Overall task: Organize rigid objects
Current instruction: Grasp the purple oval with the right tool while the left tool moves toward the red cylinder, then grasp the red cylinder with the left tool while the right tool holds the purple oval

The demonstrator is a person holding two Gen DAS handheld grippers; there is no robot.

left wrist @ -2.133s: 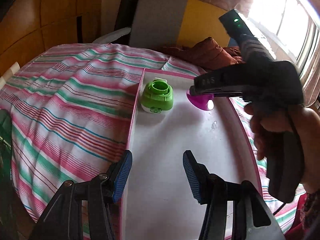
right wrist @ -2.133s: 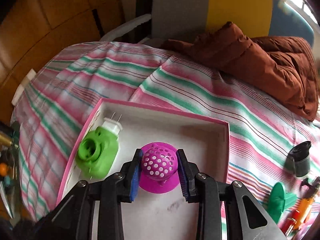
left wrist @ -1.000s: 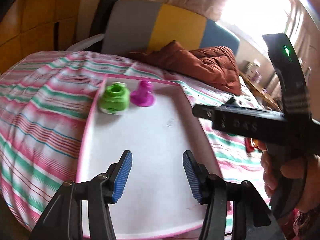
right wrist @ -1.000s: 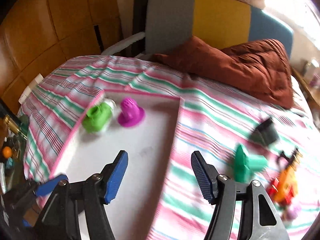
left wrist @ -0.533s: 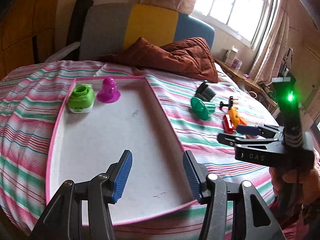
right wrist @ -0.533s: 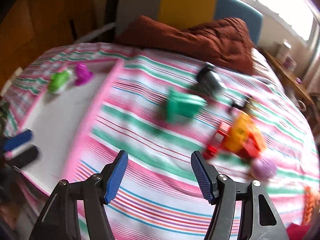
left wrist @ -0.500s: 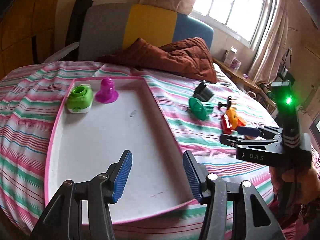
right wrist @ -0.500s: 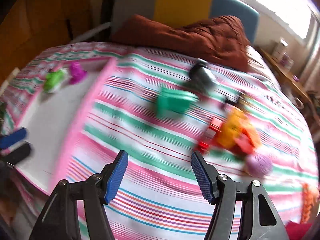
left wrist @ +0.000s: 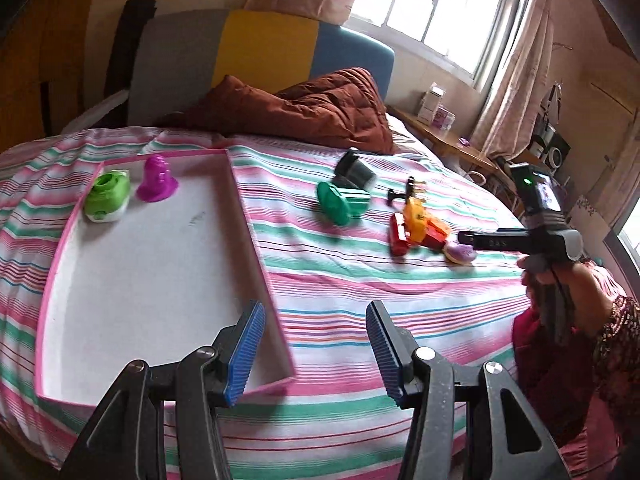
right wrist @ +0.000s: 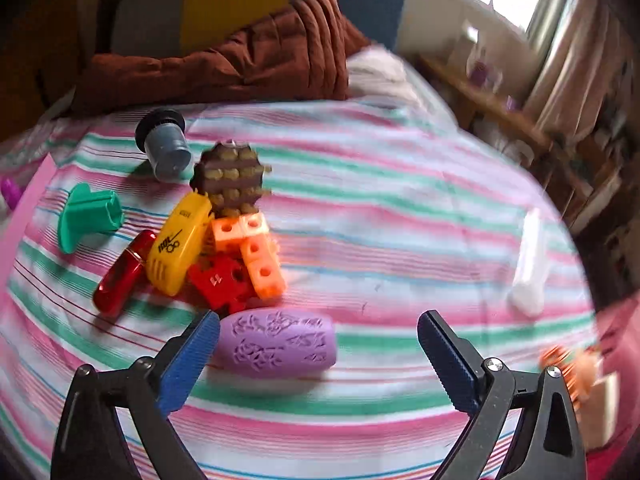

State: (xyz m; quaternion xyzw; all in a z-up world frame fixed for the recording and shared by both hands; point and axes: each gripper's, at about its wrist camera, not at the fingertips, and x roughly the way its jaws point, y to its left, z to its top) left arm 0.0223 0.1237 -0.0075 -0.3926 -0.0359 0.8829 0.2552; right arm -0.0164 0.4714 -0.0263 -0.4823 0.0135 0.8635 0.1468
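A pink-rimmed white tray (left wrist: 256,248) lies on the striped bed and holds a lime green plug-in piece (left wrist: 107,197) and a magenta perforated dome (left wrist: 157,179) at its far left corner. My left gripper (left wrist: 315,344) is open and empty over the tray's near right corner. My right gripper (right wrist: 318,354) is open and empty, hovering just before a purple embossed oval (right wrist: 276,343), which lies between its fingers, nearer the left one. Beyond it lie a yellow piece (right wrist: 178,248), orange blocks (right wrist: 252,254), a red puzzle piece (right wrist: 220,280), a red capsule (right wrist: 122,272), a teal spool (right wrist: 86,216) and a grey cap (right wrist: 164,148).
A brown quilt (left wrist: 304,112) lies at the head of the bed against a grey, yellow and blue headboard (left wrist: 240,52). A white object (right wrist: 530,264) lies on the bed at the right. A wooden side table (left wrist: 444,136) stands by the window.
My right gripper let go of the magenta dome in the tray, opened wide and swung right to the toy pile, closing in on the purple oval. My left gripper pulled back and turned right.
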